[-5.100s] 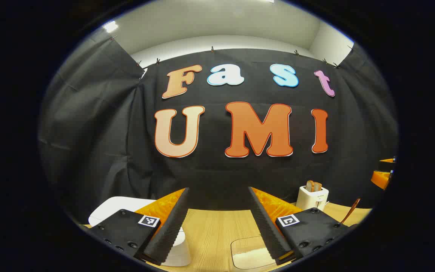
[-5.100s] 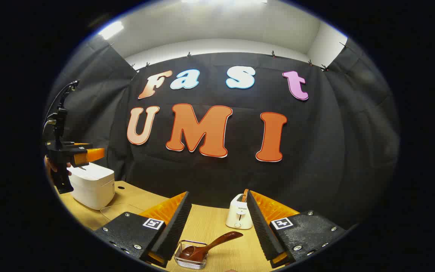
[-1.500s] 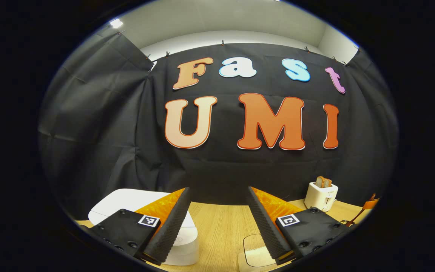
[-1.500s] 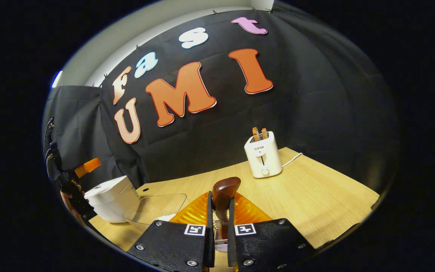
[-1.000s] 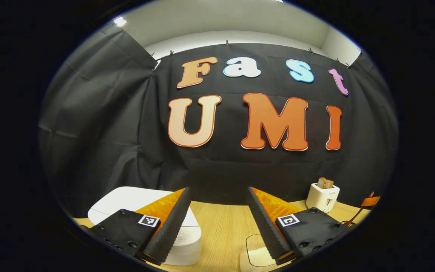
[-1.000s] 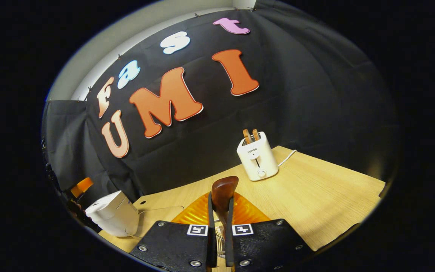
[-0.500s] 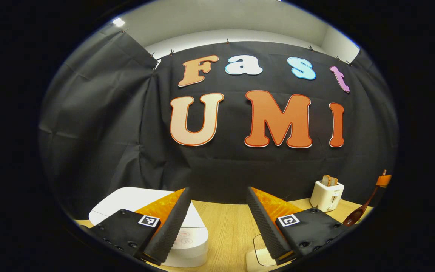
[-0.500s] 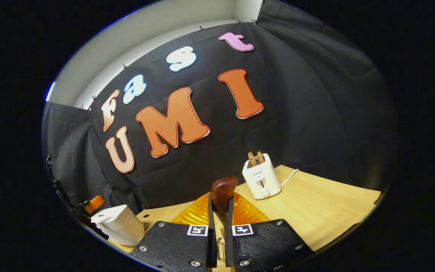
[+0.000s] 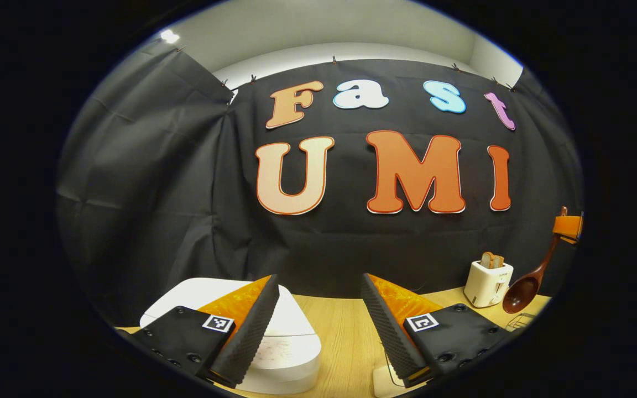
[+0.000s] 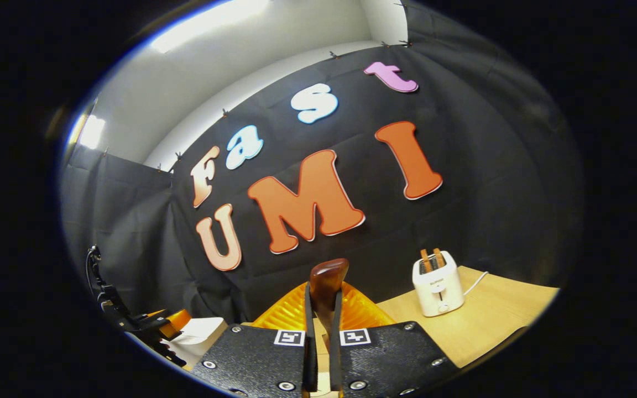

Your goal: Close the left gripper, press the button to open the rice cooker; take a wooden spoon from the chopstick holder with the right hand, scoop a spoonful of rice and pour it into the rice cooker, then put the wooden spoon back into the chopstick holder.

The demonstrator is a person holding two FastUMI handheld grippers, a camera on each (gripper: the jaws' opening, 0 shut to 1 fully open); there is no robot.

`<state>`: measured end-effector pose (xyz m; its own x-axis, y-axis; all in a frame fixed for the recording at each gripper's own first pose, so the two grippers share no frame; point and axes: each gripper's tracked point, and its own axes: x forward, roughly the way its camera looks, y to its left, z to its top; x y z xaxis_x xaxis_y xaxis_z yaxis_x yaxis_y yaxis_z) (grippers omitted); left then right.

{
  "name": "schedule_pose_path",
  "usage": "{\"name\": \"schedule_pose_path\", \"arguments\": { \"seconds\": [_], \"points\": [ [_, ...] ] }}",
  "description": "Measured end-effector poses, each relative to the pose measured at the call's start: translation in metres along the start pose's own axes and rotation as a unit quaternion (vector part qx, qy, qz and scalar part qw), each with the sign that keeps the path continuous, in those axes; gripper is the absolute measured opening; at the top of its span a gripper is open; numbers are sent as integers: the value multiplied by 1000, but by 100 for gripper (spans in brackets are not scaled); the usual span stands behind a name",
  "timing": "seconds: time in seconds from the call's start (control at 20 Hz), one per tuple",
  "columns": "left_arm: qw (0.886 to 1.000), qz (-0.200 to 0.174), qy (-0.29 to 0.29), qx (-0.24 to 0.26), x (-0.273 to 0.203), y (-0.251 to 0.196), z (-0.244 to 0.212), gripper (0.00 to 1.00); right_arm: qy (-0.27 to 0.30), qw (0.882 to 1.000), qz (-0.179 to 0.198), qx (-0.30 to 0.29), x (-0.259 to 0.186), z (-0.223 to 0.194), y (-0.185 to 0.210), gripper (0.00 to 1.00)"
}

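The white rice cooker (image 9: 291, 345) sits with its lid down at the lower left of the left gripper view, under and just beyond my left gripper (image 9: 319, 278), which is open and holds nothing. My right gripper (image 10: 323, 287) is shut on the handle of the dark wooden spoon (image 10: 327, 276), whose end sticks up between its fingers. In the left gripper view the spoon (image 9: 524, 287) hangs bowl-down in the air at the far right, above the wire chopstick holder (image 9: 520, 320). A clear container of rice (image 9: 387, 378) shows at the bottom edge.
A white toaster (image 9: 487, 282) with two slices of bread stands at the back right of the wooden table (image 9: 346, 331); its cord trails to the right in the right gripper view. The black cloth wall closes off the back. The rice cooker (image 10: 199, 331) and left gripper (image 10: 166, 323) show at the lower left.
My right gripper has risen with the spoon, lifting it clear of the chopstick holder. The left gripper stayed open and drifted so more of the rice cooker shows under it.
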<state>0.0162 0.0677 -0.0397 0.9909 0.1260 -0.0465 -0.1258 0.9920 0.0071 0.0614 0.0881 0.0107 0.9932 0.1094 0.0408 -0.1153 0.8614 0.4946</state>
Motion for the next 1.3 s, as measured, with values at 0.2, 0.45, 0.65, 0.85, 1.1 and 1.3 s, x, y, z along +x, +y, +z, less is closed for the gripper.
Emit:
{"name": "schedule_pose_path", "arguments": {
  "seconds": [0.2,0.45,0.65,0.85,1.1,1.3],
  "points": [
    [1000,20,-4,10,-4,19,4,96,24,999,31,-25,15,-30,28,8],
    [999,40,-8,15,-9,40,6,96,63,995,43,-67,26,-75,44,9],
    [999,47,-1,12,-12,52,-1,96,82,989,33,-120,31,-107,45,9],
    [999,54,-5,9,-14,61,-2,95,91,982,23,-162,29,-128,45,9],
    [998,60,-3,3,-15,71,-7,96,107,966,14,-234,24,-157,44,9],
    [998,59,2,0,-14,74,-12,95,126,966,-4,-226,18,-171,39,9]
  ]
}}
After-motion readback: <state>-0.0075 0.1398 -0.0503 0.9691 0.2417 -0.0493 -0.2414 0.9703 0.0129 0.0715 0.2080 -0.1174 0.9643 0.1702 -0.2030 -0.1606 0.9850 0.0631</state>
